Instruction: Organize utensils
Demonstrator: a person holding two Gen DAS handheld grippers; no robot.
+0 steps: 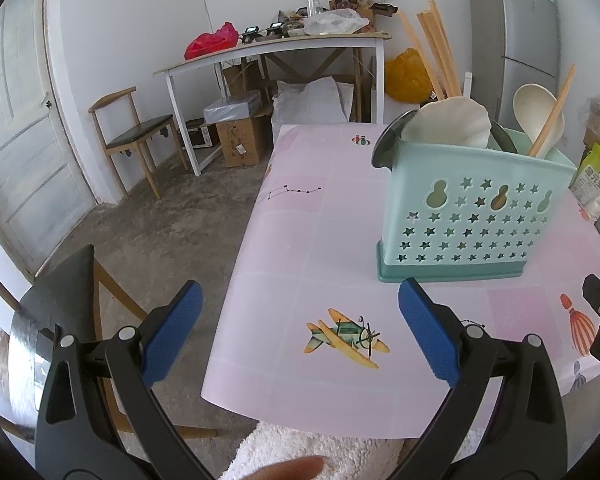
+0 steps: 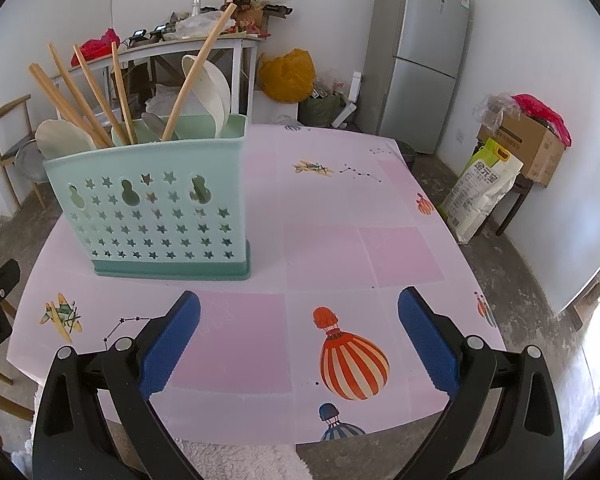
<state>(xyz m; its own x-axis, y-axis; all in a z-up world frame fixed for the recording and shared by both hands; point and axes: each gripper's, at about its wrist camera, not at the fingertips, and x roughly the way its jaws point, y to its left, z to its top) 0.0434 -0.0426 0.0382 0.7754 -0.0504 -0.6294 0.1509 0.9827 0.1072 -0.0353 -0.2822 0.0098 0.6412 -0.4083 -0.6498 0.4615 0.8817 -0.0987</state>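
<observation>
While both claws hover spread and empty, left claw (image 1: 300, 334) and right claw (image 2: 299, 336), the mint utensil caddy (image 2: 156, 208) stands on the pink worktop (image 2: 324, 256) holding chopsticks (image 2: 92, 96), spoons (image 2: 214, 88); fridge (image 2: 420, 52), rice bag (image 2: 482, 192) behind.

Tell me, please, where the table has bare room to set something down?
The pink patterned tablecloth lies bare right of the mint-green star-perforated plastic utensil holder, out to the table's edges, and in front of it toward both open hand-held grippers. Only the holder itself is crowded, packed with wooden chopsticks and cream spoons.
</observation>
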